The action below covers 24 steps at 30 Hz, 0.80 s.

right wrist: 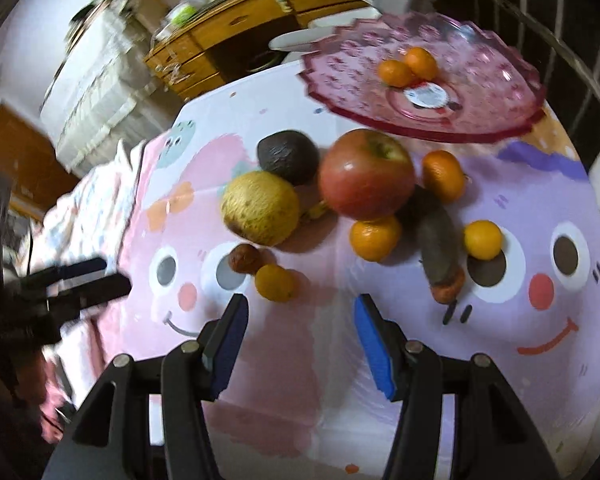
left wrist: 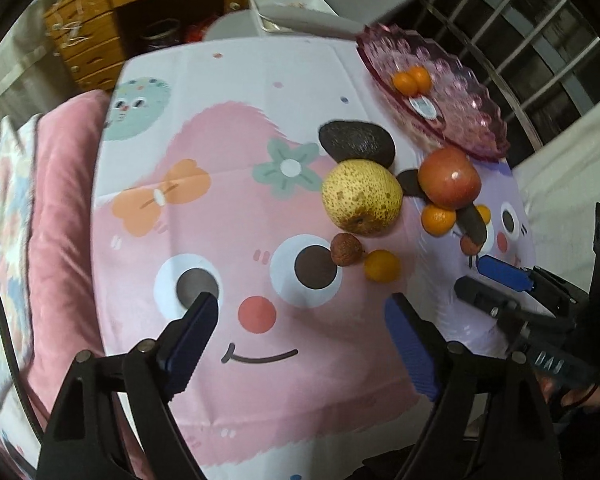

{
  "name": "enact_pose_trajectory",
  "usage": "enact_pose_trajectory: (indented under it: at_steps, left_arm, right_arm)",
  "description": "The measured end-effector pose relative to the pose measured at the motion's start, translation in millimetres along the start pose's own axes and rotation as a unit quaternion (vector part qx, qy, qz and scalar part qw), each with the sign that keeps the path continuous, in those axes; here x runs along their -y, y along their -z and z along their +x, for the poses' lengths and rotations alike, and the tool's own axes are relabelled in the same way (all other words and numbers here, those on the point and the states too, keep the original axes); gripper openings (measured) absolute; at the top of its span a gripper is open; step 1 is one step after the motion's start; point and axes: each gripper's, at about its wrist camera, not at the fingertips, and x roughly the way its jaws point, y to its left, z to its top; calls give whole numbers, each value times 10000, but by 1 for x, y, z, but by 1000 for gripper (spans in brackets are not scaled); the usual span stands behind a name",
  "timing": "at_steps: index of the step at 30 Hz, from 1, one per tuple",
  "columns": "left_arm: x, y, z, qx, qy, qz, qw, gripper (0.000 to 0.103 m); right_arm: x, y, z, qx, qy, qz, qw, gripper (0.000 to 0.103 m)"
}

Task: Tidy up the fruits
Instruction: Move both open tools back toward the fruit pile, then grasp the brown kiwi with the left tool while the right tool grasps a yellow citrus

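Loose fruit lies on the cartoon tablecloth: a yellow pear [left wrist: 362,198] [right wrist: 260,208], a red apple [left wrist: 448,178] [right wrist: 366,174], a dark avocado [left wrist: 356,142] [right wrist: 288,156], a brown lychee [left wrist: 346,250] [right wrist: 245,258] and several mandarins, the nearest [left wrist: 382,266] [right wrist: 275,282]. A pink glass plate [left wrist: 480,128] [right wrist: 500,80] behind them holds two mandarins [left wrist: 412,79] [right wrist: 408,66]. My left gripper [left wrist: 300,308] [right wrist: 112,274] hovers open over the pink face print, nothing between its fingers. My right gripper [right wrist: 302,304] [left wrist: 472,274] is open and empty, just short of the nearest mandarin.
A dark elongated fruit [right wrist: 436,248] lies right of the apple among more mandarins [right wrist: 483,239]. A pink cushion [left wrist: 60,220] borders the table's left edge. Behind stand a wooden drawer cabinet [left wrist: 88,36], a white box [left wrist: 284,8] and a barred window [left wrist: 540,40].
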Motion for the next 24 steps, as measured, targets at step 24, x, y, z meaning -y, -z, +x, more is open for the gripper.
enact_pose_trajectory:
  at_steps: [24]
  left_arm:
    - [11,-33,98,-398,532,222,9975,57]
  right_arm:
    - [-50,30,68,558,720,-1885,9778,48]
